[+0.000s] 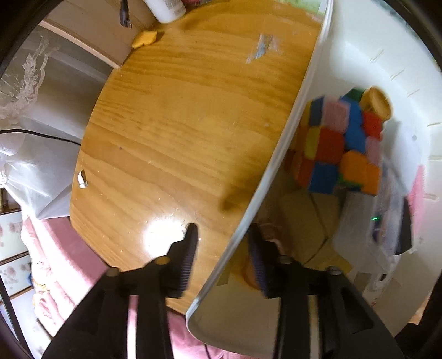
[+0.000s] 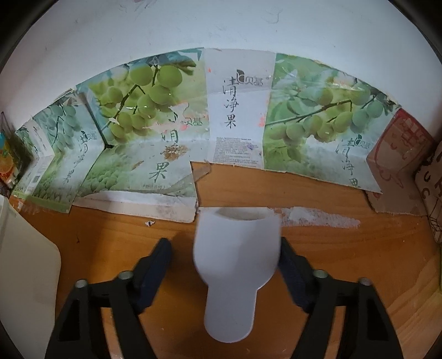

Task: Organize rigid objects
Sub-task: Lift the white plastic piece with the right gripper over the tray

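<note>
In the left wrist view my left gripper [image 1: 222, 237] straddles the rim of a white plastic bin [image 1: 279, 154], one finger outside and one inside; a gap shows beside the rim, so whether it pinches the rim is unclear. Inside the bin lie a multicoloured cube puzzle [image 1: 339, 143], a yellow round piece [image 1: 377, 102] and a clear bag [image 1: 386, 221]. In the right wrist view my right gripper [image 2: 225, 248] is open around a white plastic pipe fitting [image 2: 234, 265] lying on the wooden table [image 2: 345, 259]; the right finger touches it, the left stands apart.
Flattened grape-print cardboard [image 2: 154, 149] lines the wall behind the table. A red box [image 2: 397, 154] stands at the right, a cream container [image 2: 25, 265] at the left. In the left view a white bottle [image 1: 165, 9] and a yellow piece [image 1: 143, 38] lie at the table's far edge.
</note>
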`<state>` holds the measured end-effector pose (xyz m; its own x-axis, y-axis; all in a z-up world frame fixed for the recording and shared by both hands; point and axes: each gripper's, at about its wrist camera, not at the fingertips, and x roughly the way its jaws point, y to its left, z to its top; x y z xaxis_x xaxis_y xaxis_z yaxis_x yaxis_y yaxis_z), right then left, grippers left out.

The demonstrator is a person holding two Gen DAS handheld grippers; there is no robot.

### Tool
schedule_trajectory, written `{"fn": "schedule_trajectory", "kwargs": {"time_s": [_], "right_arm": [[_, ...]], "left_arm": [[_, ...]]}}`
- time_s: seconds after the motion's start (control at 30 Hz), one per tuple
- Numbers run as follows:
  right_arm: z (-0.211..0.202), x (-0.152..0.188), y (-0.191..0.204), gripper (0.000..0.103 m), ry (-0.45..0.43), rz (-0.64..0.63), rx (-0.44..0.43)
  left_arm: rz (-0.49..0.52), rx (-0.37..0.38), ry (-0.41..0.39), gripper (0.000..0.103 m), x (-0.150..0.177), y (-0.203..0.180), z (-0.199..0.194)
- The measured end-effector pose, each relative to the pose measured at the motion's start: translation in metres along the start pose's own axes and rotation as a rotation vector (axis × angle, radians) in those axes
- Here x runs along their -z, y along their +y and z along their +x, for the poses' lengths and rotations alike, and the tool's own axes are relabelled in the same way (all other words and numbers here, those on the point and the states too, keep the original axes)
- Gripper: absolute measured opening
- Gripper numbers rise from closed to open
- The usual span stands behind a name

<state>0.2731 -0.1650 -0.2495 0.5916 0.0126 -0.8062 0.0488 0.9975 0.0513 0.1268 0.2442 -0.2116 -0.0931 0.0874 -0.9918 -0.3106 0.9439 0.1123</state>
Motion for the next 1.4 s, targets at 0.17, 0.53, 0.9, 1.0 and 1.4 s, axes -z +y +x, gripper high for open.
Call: {"fn": "schedule_trajectory", "kwargs": {"time_s": [0.17,0.53,0.9,1.0,1.4], "right_arm": [[-0.002,-0.004,0.004,0.056,0.007,-0.037,-0.013],[-0.025,0.0,0.018,0.056,0.023,-0.07,-0.042],[-0.103,-0.004,0.065,0.056,-0.053,-0.131,-0.16],[-0.127,-0.004,0.081,0.056,-0.074,-0.14,-0.19],[-0.209,0.025,0.154,0.056,-0.123,-0.193,-0.281]], "left_arm": [[-0.006,0.05,-0.053,0.053,0.0,0.003,-0.018],[-0.038,0.112,-0.144,0.055,0.014,0.021,-0.049],[-0.043,0.183,-0.228,0.065,0.036,0.028,-0.069],[-0.061,0.206,-0.242,0.065,0.039,0.038,-0.069],[-0.048,0.257,-0.407,0.065,0.058,0.068,-0.093]]}}
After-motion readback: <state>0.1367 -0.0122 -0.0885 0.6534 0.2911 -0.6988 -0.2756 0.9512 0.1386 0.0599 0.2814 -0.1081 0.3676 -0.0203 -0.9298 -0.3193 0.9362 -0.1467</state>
